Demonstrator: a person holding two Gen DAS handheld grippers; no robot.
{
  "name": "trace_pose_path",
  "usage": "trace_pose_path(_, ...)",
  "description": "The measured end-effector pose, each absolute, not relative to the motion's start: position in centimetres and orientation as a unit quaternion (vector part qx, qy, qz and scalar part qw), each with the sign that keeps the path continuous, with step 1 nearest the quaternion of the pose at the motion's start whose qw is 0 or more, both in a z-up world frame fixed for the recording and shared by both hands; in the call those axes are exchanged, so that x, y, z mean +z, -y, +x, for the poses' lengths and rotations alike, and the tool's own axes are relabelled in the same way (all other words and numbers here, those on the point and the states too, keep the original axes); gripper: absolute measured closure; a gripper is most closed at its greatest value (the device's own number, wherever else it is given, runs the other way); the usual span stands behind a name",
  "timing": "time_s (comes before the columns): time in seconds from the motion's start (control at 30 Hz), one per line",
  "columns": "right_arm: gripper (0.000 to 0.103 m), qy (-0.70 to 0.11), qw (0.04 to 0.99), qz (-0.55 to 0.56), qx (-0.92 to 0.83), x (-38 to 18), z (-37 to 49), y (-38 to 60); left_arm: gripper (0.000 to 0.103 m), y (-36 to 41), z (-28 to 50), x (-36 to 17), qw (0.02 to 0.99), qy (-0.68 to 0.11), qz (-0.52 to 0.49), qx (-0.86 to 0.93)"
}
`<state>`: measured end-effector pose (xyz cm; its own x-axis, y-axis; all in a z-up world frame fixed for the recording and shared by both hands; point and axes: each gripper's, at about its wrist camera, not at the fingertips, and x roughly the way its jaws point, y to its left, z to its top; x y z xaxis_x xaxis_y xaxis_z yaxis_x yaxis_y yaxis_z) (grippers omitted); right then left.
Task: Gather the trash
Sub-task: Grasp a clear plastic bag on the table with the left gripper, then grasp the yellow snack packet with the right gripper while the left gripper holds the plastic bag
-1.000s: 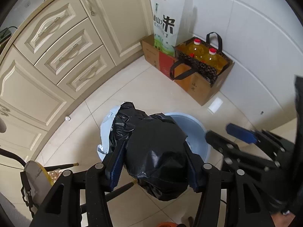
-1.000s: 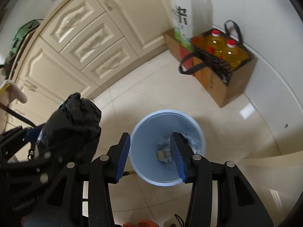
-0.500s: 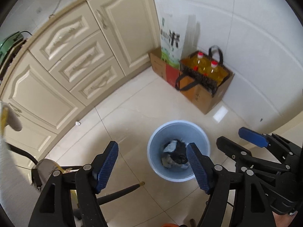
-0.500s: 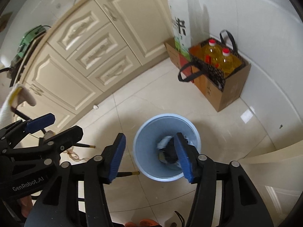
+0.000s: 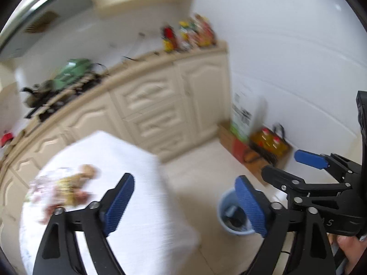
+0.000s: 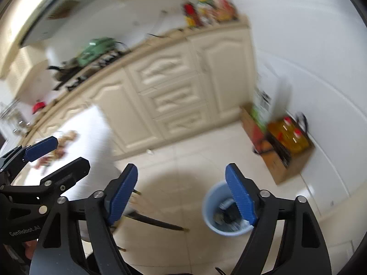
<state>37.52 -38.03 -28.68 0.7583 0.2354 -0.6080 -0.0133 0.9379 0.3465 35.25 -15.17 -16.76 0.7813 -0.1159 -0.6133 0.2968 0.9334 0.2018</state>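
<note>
Now both the left hand-held gripper [image 5: 183, 201] and the right hand-held gripper [image 6: 181, 194] are spread and empty, so the next step, I judge, is reaching for the trash [image 5: 66, 188] on the white table [image 5: 128, 160] at lower left, far from the blue bin [image 6: 226, 213].
</note>
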Motion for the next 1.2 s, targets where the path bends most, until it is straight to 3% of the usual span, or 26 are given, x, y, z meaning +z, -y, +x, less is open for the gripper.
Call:
trace_pose_path(0.1,0.01,-0.323,0.932,0.133,0.099,-25.5,37.6,33.3,0.009,9.8,32.9,-14.9,0.947,-0.282,0.132,-0.081)
trace_pose_path(0.3,0.009,-0.318,0.931,0.088,0.157,-22.9,39.2,24.0,0.006,1.0,30.4,-15.9,0.957,-0.268,0.115,-0.014)
trace_pose_path(0.63,0.009,-0.354,0.911,0.014,0.213,-24.3,44.3,11.8,0.006,-10.1,32.0,-19.3,0.946,-0.319,0.035,0.057)
trace_pose_path(0.8,0.009,-0.366,0.907,-0.009,0.21,-25.5,46.8,9.0,0.016,-11.6,36.0,-22.3,0.928,-0.364,0.032,0.067)
trace_pose_path(0.9,0.009,-0.373,0.906,-0.011,0.199,-26.0,48.3,7.9,0.027,-11.6,38.3,-24.1,0.918,-0.392,0.031,0.059)
trace_pose_path(0.93,0.009,-0.375,0.905,-0.011,0.198,-26.0,48.5,7.7,0.032,-11.6,38.8,-24.7,0.915,-0.398,0.028,0.053)
trace_pose_path(0.97,0.009,-0.377,0.905,-0.015,0.198,-26.1,48.9,7.3,0.051,-11.7,39.6,-24.8,0.914,-0.401,0.026,0.049)
trace_pose_path(1.0,0.009,-0.378,0.904,-0.021,0.197,-26.2,49.3,6.8,0.058,-11.8,39.7,-25.2,0.912,-0.408,0.02,0.046)
trace_pose_path(1.2,0.013,-0.382,0.901,-0.058,0.197,-26.7,50.6,3.7,0.062,-15.7,39.5,-23.0,0.922,-0.385,-0.002,0.039)
